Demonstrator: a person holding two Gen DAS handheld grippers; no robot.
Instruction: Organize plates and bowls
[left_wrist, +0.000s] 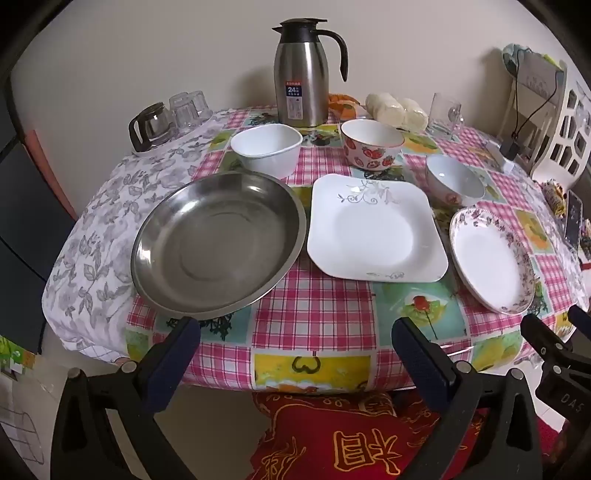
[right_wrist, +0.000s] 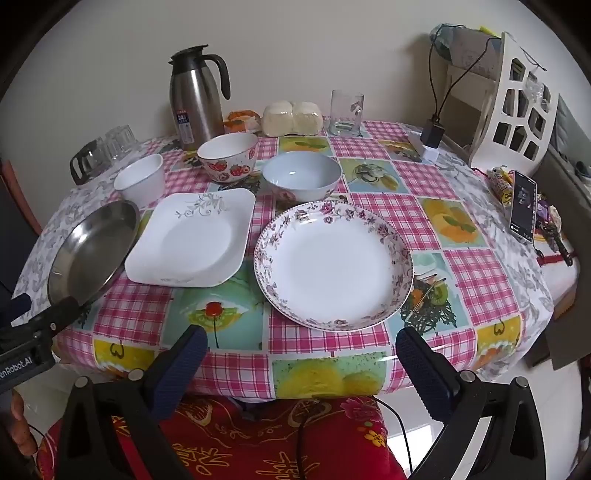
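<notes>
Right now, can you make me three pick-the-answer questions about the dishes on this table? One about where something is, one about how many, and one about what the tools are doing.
1. Where is the square white plate?
A. Between the steel pan and the flowery round plate
B. Under the jug
C. On the chair

2. How many bowls are on the table?
A. One
B. Three
C. Five

3. What are the left tool and right tool doing?
A. Squeezing a bowl
B. Open, holding nothing
C. Lifting a plate

Answers:
1 A, it lies with the pan on one side and the round plate on the other.
2 B, a white bowl, a strawberry bowl and a pale blue bowl.
3 B, both stand wide apart at the table edge.
</notes>
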